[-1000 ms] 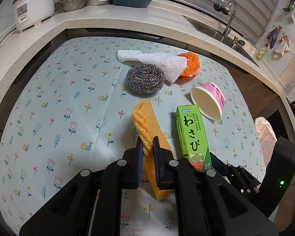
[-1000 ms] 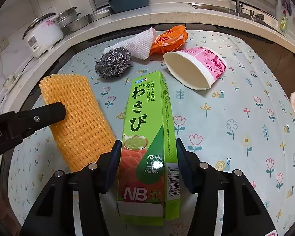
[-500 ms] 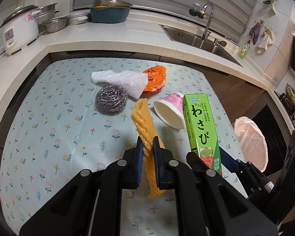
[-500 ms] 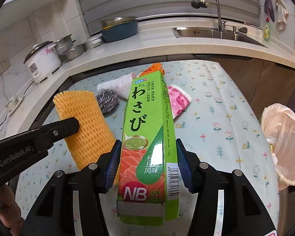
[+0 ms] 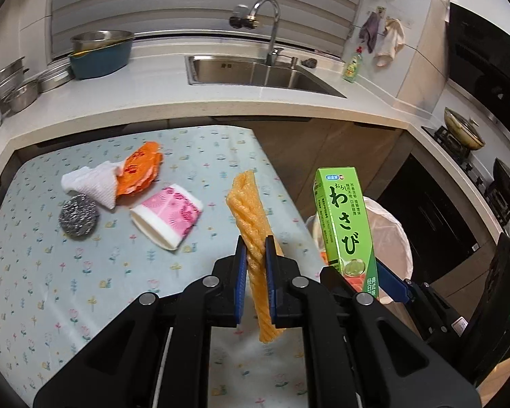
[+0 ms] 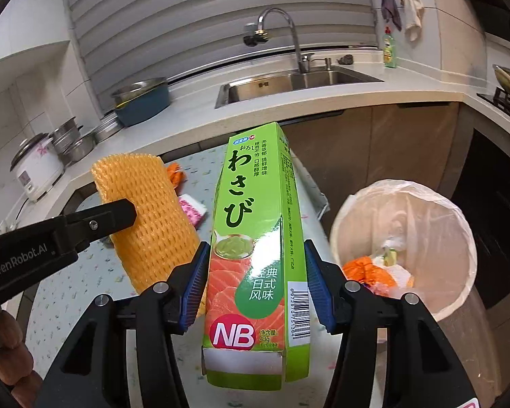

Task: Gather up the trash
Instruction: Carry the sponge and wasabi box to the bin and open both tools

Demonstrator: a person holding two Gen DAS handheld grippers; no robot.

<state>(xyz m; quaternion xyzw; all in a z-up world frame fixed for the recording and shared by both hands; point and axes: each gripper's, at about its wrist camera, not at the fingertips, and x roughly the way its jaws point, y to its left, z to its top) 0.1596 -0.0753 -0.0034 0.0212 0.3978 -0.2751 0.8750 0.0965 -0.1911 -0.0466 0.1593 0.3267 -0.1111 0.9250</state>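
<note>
Translucent plastic lined the waste bin (image 6: 404, 238) standing on the floor off the table's (image 5: 51, 289) right edge; inside it I saw an orange wrapper piece (image 6: 363, 270) and some white and greenish scraps I could not identify. On the counter, a blue basin (image 5: 100, 59) held a steel bowl (image 5: 102, 36), its contents hidden from me, and the sink (image 5: 255, 74) looked bare. The rice cooker (image 6: 35, 170) was blurred, and only its edge showed in the left wrist view. My left gripper (image 5: 255, 272) was clamped nearly together on the orange foam net (image 5: 251, 224), holding it upright above the table near its right edge. My right gripper (image 6: 256, 282) had its pads pressed on the sides of the green wasabi box (image 6: 255, 244), lifted clear of the table just beside the bin. Left on the cloth toward the far edge were a pink paper cup (image 5: 168, 216) on its side, a steel scourer (image 5: 79, 217), a paper towel (image 5: 91, 183) and an orange wrapper (image 5: 139, 173).
</note>
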